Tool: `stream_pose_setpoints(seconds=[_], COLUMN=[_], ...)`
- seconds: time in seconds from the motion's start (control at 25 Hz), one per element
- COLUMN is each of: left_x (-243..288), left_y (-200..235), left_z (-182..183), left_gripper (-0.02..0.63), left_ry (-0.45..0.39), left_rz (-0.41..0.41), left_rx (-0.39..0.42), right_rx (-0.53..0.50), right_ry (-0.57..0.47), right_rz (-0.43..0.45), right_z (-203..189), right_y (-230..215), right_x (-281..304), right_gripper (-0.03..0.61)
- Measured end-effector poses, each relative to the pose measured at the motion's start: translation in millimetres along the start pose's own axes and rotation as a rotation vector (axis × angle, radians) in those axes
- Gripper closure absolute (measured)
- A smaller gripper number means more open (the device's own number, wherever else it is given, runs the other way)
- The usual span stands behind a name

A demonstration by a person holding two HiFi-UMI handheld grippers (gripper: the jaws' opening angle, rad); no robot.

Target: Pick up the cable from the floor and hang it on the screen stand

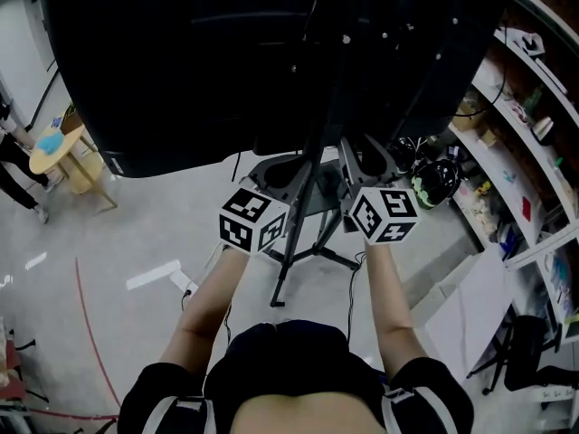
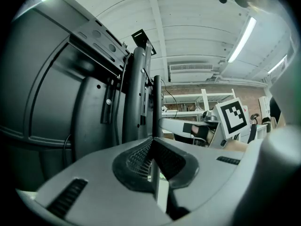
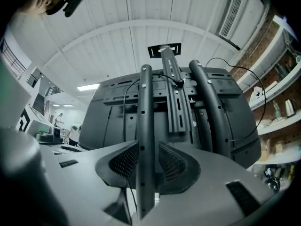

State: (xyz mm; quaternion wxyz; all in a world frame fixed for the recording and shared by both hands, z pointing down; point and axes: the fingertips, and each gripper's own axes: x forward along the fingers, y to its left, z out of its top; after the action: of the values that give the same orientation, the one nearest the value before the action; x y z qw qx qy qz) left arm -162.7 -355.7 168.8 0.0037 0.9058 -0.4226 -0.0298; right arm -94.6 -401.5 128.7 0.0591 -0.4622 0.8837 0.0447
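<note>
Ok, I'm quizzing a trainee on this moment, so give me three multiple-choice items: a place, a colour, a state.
1. What stands between the jaws of the right gripper? A the stand's tube; B a bottle; C nothing.
2. What colour is the back of the screen? A white; B black; C red.
3. How do the jaws of the left gripper stand? A wide apart; B together; C out of view.
Key: 1 A, its own view shows the tube between parted pads; 2 B, the head view shows it black; 3 B, its pads meet at the tips.
</note>
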Motion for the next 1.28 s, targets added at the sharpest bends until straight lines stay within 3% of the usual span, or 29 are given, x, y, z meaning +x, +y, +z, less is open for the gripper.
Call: stream_pose_setpoints(seconds=[0.16, 0.4, 0.64, 0.92, 1.08, 1.28], left_x=[-7.3, -24.9, -46.7, -55.1, -52.9, -51.0], left_y=[-18.9, -34.3, -36.4, -36.5, -37.6, -37.2], left_z=[-28.4, -71.2, -96.2, -112.9, -113.7, -112.5], left_gripper=[0.611, 0.611, 0.611, 0.611, 0.611, 0.611], left_ry=[0.021, 0.068, 0.087, 0.109, 0.112, 0.112], left_rz=[0.019, 0.044, 0.089, 0.111, 0.105, 0.109], left_rx=[0.015, -0.053, -0.079, -0.068, -0.067, -0.075], right_rx=[0.048, 0.109, 0.154, 0.139, 0.121, 0.097], right_ry=[0.04, 0.118, 0.18, 0.188, 0.208, 0.207], right_rz=[-0.009, -0.04, 0.002, -0.062, -0.061, -0.039], right_z=[-37.0, -82.3, -107.9, -124.9, -126.4, -122.6], right_y=[16.5, 39.7, 71.8, 73.5, 74.9, 80.3], right_x=[-21.9, -50.3, -67.3, -84.8, -84.9, -84.9], right_gripper=[0.448, 0.448, 0.449, 0.476, 0.528, 0.537])
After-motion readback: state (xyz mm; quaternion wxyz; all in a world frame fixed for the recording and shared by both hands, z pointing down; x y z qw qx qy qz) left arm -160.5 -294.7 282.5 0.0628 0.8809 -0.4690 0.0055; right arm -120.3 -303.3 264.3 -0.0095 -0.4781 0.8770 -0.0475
